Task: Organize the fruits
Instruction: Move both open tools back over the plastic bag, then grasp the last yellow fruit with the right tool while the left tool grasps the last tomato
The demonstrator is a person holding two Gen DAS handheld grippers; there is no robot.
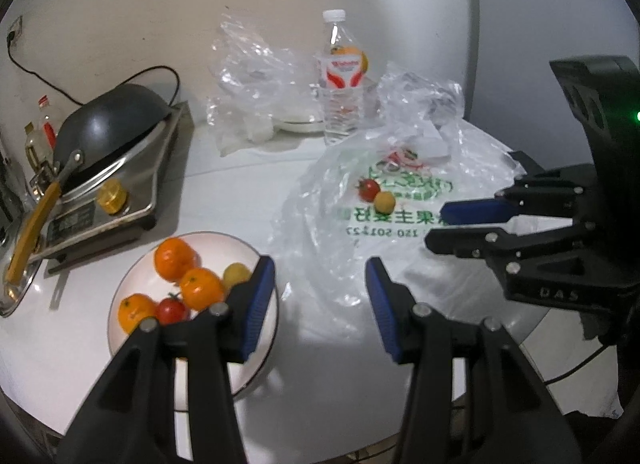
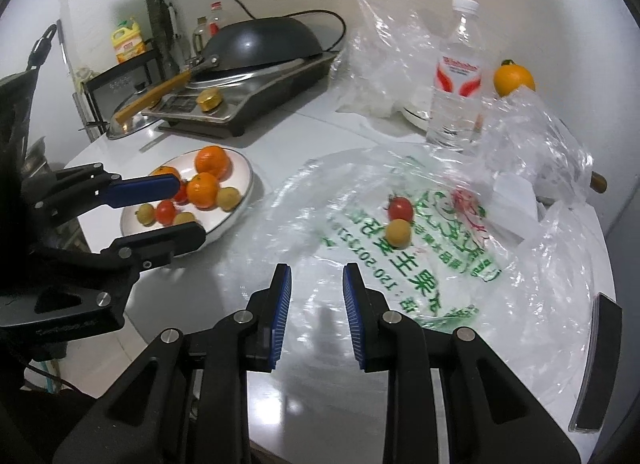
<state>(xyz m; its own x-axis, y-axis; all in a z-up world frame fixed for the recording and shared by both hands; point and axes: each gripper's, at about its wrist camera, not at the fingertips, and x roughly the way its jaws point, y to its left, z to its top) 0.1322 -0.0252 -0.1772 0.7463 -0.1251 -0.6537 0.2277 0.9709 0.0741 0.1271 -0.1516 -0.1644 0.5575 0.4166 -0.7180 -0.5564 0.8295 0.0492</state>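
1. Left gripper [image 1: 320, 276]: blue-padded jaws stand apart with nothing between them. It hangs over the near edge of the white plate [image 1: 128, 284], touching no fruit (seen from the right wrist camera, its fingers lie across the plate's near side).

2. Right gripper [image 2: 316, 284]: jaws drawn nearly together, leaving only a narrow empty gap. It holds nothing and hovers above the printed plastic bag [image 2: 440, 276], short of the two loose fruits.

3. Plate contents: three oranges [image 1: 176, 258], cherry tomatoes [image 1: 172, 310] and several small yellow fruits [image 1: 236, 274], all grouped on the plate, which sits on the white table [image 1: 224, 192] beside the stove.

4. Loose fruit: one red cherry tomato [image 2: 400, 208] and one small yellow fruit [image 2: 398, 233], touching each other, lying on the flattened bag.

5. A further orange [image 2: 514, 80] rests at the back, beside the water bottle [image 2: 456, 76].

6. Surroundings: a dark wok [image 2: 264, 44] set upside down on the portable stove [image 2: 240, 108]; crumpled clear bags [image 1: 248, 76] behind.
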